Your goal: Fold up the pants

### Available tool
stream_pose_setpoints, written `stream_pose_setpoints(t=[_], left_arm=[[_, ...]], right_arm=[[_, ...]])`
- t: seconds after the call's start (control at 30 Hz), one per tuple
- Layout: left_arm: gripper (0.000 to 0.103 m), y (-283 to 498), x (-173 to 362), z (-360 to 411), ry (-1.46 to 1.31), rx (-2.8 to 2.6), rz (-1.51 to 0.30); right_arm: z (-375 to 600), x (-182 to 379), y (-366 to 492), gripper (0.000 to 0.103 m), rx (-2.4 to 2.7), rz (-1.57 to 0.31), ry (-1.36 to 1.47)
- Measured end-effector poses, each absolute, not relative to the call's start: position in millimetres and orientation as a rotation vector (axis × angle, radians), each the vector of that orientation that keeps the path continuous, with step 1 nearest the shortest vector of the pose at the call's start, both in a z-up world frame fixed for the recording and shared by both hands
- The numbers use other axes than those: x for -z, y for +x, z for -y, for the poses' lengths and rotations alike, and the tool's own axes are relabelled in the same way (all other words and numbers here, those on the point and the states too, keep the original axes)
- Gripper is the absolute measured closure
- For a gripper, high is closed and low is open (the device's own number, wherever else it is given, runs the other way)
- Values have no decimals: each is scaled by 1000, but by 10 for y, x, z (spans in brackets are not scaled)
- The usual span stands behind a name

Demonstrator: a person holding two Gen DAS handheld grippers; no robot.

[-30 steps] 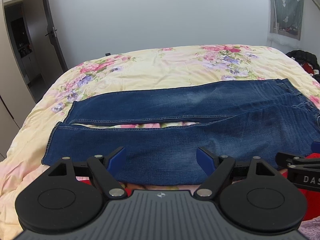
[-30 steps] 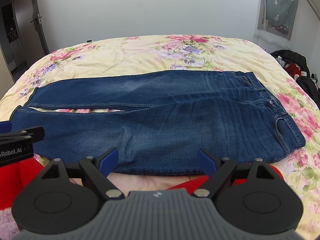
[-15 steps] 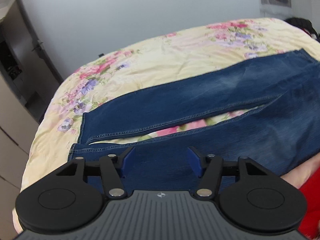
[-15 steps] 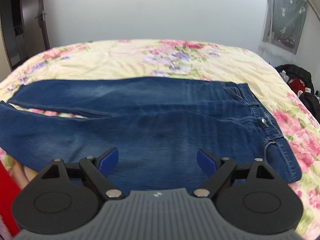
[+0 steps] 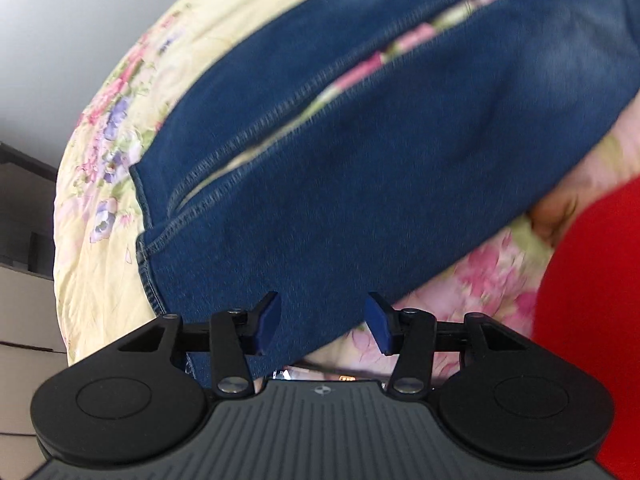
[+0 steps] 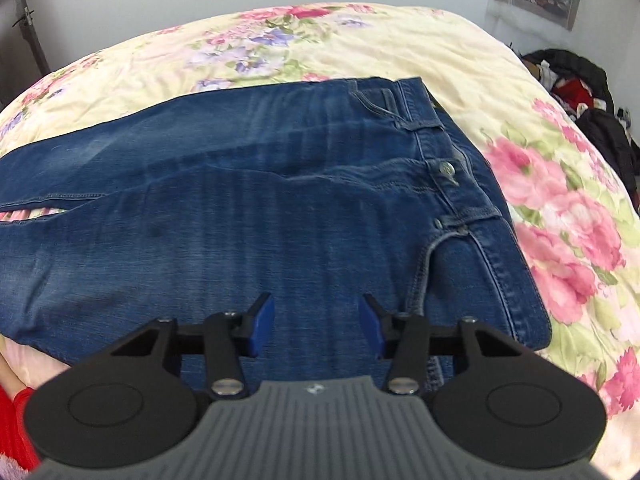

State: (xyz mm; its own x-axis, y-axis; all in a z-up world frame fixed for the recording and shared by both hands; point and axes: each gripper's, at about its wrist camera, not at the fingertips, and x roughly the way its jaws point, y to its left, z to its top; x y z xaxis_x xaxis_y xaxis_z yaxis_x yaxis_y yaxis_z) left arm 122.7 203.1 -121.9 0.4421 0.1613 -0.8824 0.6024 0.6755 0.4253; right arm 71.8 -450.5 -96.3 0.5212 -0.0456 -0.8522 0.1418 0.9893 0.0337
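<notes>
While both pairs of blue-padded jaws stand parted with nothing between them, each hangs low over a pair of dark blue denim jeans (image 6: 280, 208) spread flat on a bed. The left gripper (image 5: 322, 320) has black hinged links and a ribbed grey body; its gap sits above the near edge of the lower trouser leg, close to the hem, though contact with the cloth cannot be told. The right gripper (image 6: 318, 326), built the same, has its gap over the hip of the jeans, just beside the curved front pocket seam.

Denim here is mid-weight, faintly faded in streaks, edged with pale double stitching. Beneath lies a cream quilt (image 6: 460, 60) printed with pink and purple flowers, softly rumpled.

Only the left view shows the two leg ends, lying side by side with a thin strip of quilt between them, plus red fabric (image 5: 600, 300) at the right; this view is tilted and blurred. Only the right view shows the waistband, its metal button (image 6: 446, 168) and belt loops, and a dark heap of clothes (image 6: 584, 96) beyond the bed's far right edge.
</notes>
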Motion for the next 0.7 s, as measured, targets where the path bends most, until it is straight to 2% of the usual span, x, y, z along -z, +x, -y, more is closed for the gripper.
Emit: stream_pose_setpoints(t=[0.23,0.3,0.33,0.4,0.43,0.53,0.7], left_arm=[[41,1158,1563,-1969,993,400,-1151],[43,1187,1630,-1953,995,363,-1156],[61,1203,1616,-1950,968,349,-1157],[86,1217,1520,-1963,877,335,-1140],[91,1218,1456,-1974,844,316,-1116],[95,1227,1155,-2018,718,250,-1016],[95,1459,406,-2086,436,123,-893]], right_arm=[[4589,988,682,58,87,-1050,67],[4584,1005,660,60,64,-1061,32],[4589,1011,644,61,54,-1065,15],[4608,1014,600,62,37,-1074,-12],[4621,1020,591,64,31,-1081,-18],[4661,1043,538,66,-3,-1096,-41],[4655,1123,505,66,-121,-1135,-110]])
